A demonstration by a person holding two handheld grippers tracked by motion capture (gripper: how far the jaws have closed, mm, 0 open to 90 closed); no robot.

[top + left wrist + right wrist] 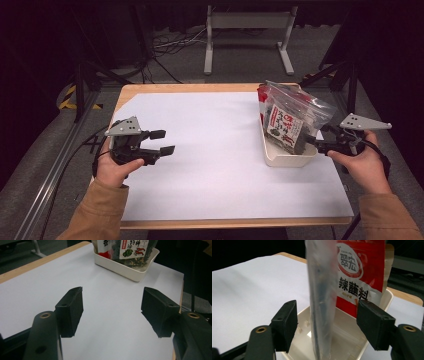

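Right tool [320,145] sits at the right edge of the high view, right of the bin [289,155]. Jaws wide apart. In the right gripper view the clear zip bag [322,302] stands edge-on between the pads, and neither pad touches it. No grip.

Bag [295,117] stands upright in the white bin at mid-right of the high view, leaning a bit toward the right. Dark contents plus a printed label show through it. A red packet [359,267] stands behind it in the same bin, upper centre-right of the right gripper view.

Bin rests on the white sheet [210,150] that covers most of the table [145,89], near the table's right edge.

Left tool [160,142] is at lower left of the high view, over the sheet, well apart from the bin. Jaws wide, nothing between them. Left gripper view: bare sheet between the pads, bin [125,267] at top centre of the frame.

Each hand [117,170] grips its tool from the bottom of the frame; tan sleeves.
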